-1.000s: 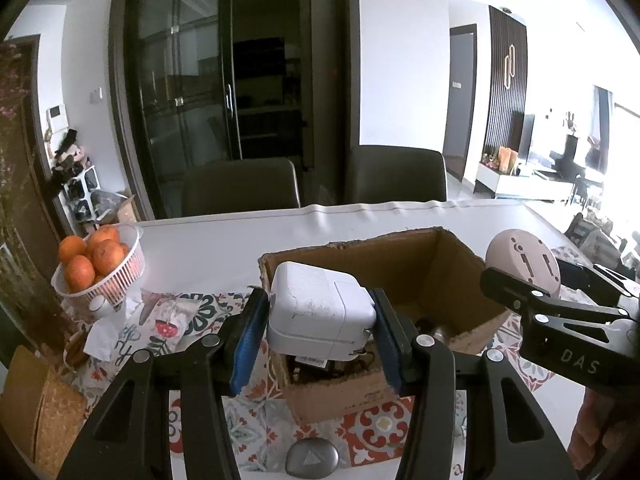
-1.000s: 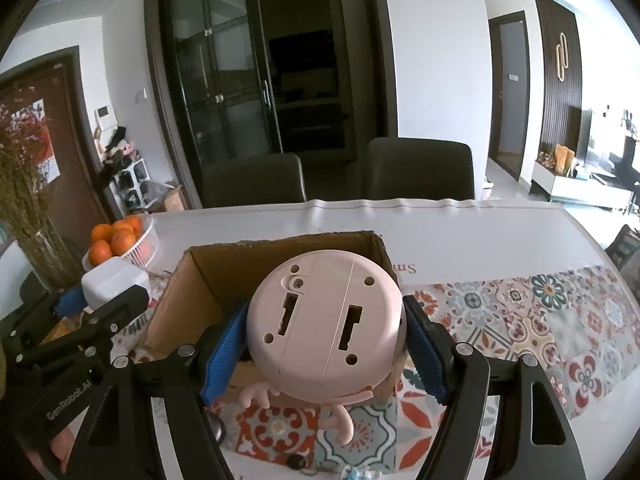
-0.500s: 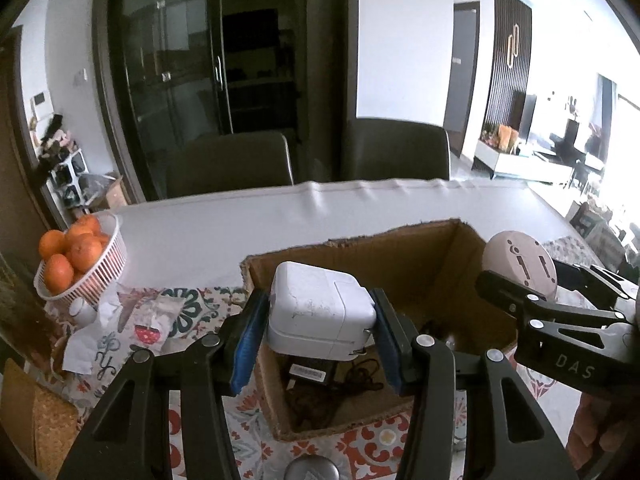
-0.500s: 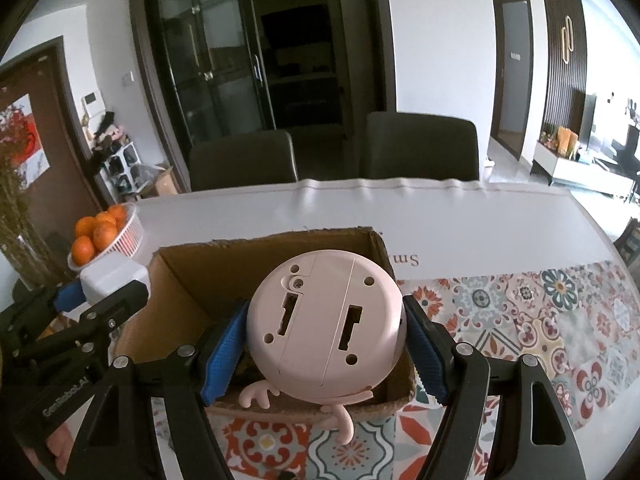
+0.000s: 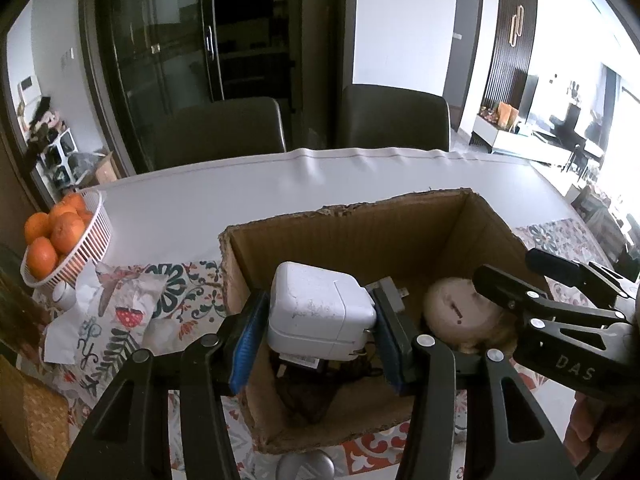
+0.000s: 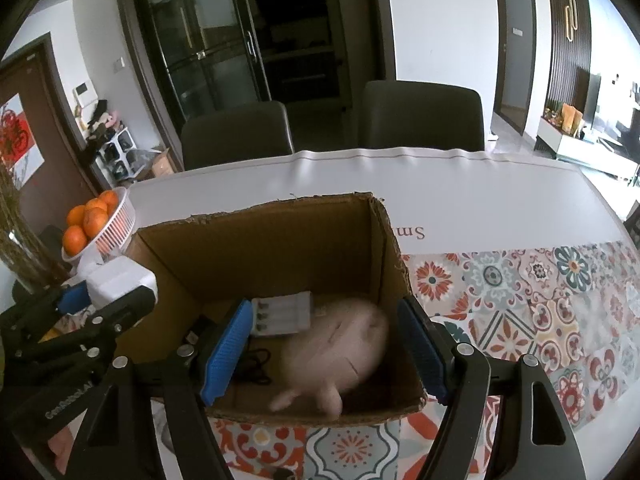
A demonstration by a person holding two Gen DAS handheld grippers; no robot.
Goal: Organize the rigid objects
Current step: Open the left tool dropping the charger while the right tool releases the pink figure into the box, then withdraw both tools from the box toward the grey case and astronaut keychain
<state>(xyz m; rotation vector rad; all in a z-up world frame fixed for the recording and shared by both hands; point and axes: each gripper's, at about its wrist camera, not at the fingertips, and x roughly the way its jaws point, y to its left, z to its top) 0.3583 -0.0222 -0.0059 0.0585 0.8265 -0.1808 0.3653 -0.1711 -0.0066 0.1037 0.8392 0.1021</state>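
Jaws first, working left to right: your left gripper (image 5: pixel 320 338) is clamped on the white charger (image 5: pixel 320 316), lower centre of the left wrist view, hanging over the open cardboard box (image 5: pixel 352 236). Lower it nearer the box floor before letting go, and aim for the bare patch beside the dark cables (they could tip it). The charger sits squarish, its long side running across the frame between the pads, its plug end toward the lower right.

Your right gripper (image 6: pixel 324 350) stands open, pads clear of the pink round toy (image 6: pixel 340 354), which is blurred inside the box, little legs pointing toward the near wall; its long axis I cannot tell.
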